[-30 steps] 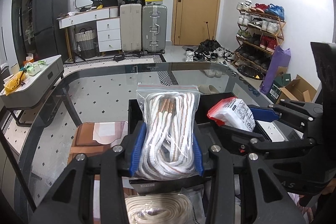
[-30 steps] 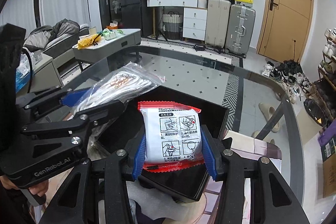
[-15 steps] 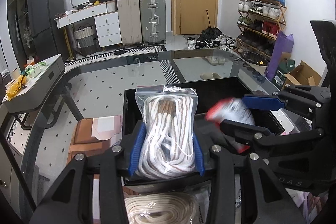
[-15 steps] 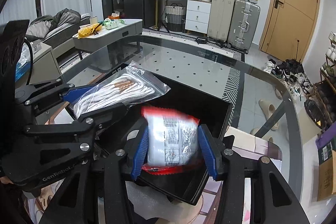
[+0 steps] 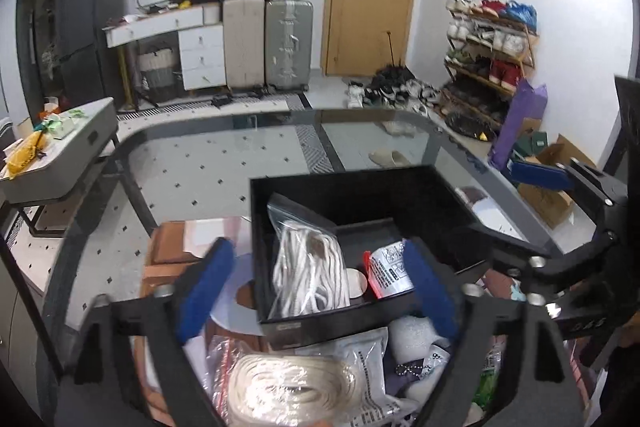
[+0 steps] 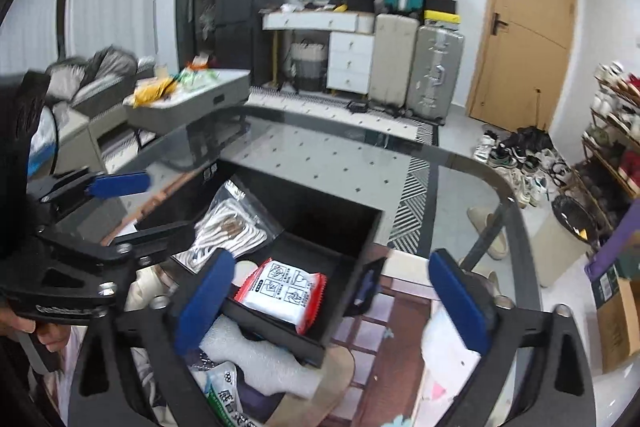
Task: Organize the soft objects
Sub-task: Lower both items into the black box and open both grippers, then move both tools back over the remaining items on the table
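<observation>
Looking at both grippers, left gripper (image 5: pixel 316 283) and right gripper (image 6: pixel 332 301) hang wide open over the black box (image 5: pixel 320 187), where the floppy, light rope bag (image 5: pixel 308 267) and probably squishy red-edged packet (image 6: pixel 282 293) sit; pinch mid-body.

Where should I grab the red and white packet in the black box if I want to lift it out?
Come straight down from above with open tongs and pinch the red and white packet across its white middle. It lies flat in the black box, whose walls block any approach from the side.
</observation>
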